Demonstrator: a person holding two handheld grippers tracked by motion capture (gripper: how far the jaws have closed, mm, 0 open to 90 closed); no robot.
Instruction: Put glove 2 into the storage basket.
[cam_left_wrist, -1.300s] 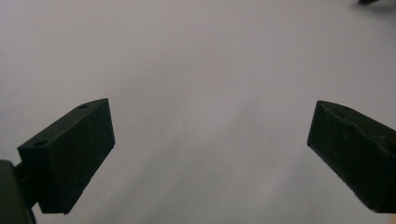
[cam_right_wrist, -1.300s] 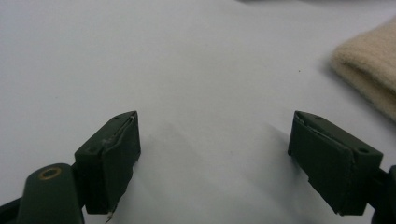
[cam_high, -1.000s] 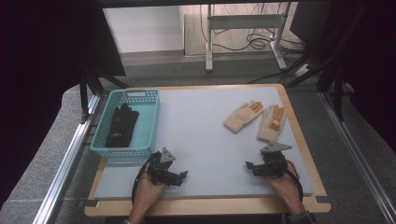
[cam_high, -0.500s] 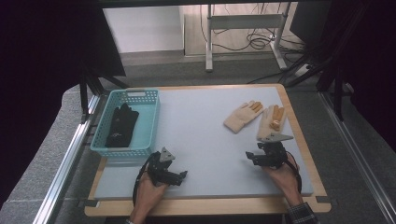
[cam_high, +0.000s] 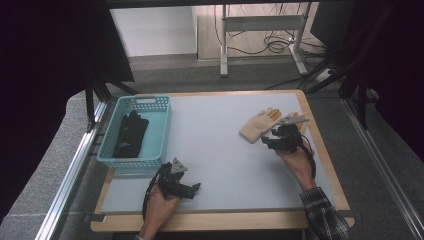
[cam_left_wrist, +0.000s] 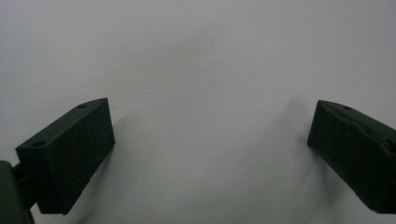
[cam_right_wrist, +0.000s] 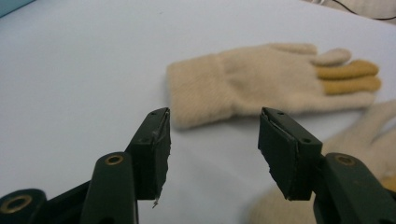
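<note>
Two jaws of the right gripper (cam_right_wrist: 212, 154) are gaping just short of the cream glove's (cam_right_wrist: 261, 86) cuff, lying crosswise ahead.

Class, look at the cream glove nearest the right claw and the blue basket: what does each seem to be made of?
Cream glove: seemingly knitted wool or acrylic, matte and fuzzy, with a ribbed cuff. Blue basket: probably moulded plastic, smooth, with slotted lattice walls.
</note>
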